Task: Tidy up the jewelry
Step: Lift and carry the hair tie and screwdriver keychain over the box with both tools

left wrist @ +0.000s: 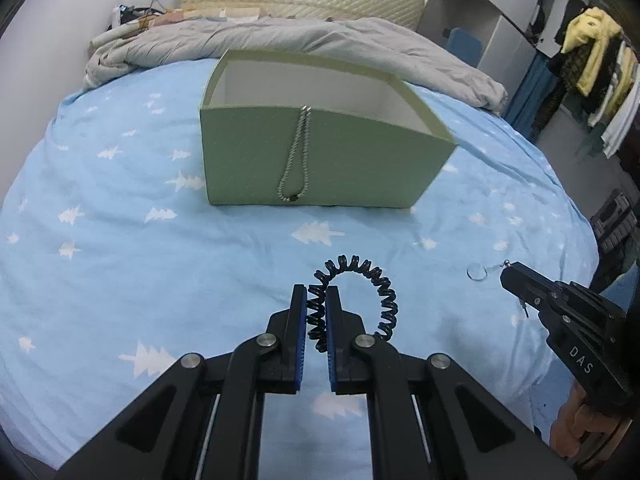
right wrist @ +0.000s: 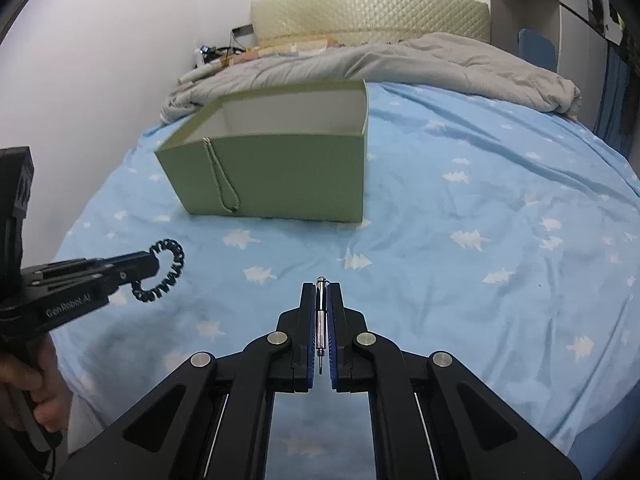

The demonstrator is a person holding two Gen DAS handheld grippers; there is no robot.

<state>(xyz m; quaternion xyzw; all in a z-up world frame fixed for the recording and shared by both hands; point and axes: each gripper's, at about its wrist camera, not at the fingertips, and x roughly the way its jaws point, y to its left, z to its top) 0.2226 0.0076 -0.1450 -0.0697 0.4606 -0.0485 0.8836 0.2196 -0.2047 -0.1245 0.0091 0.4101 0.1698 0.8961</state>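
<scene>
An open green box [left wrist: 320,160] [right wrist: 280,172] with a white inside stands on the blue sheet, and a silver cord loop [left wrist: 296,160] hangs down its front wall. My left gripper [left wrist: 316,292] [right wrist: 154,262] is shut on a black spiral coil bracelet [left wrist: 380,292] [right wrist: 170,266], held above the sheet in front of the box. My right gripper [right wrist: 321,286] [left wrist: 508,276] is shut on a slim silver jewelry piece [right wrist: 320,316]. Its small ring [left wrist: 477,271] dangles past the fingertips. Both grippers are short of the box.
The blue tree-print bed sheet [right wrist: 480,260] fills both views. A crumpled grey duvet [left wrist: 280,40] and a cream headboard [right wrist: 368,12] lie behind the box. Hanging clothes [left wrist: 592,60] and shelving stand at the right. A person's hand [right wrist: 24,392] holds each gripper's handle.
</scene>
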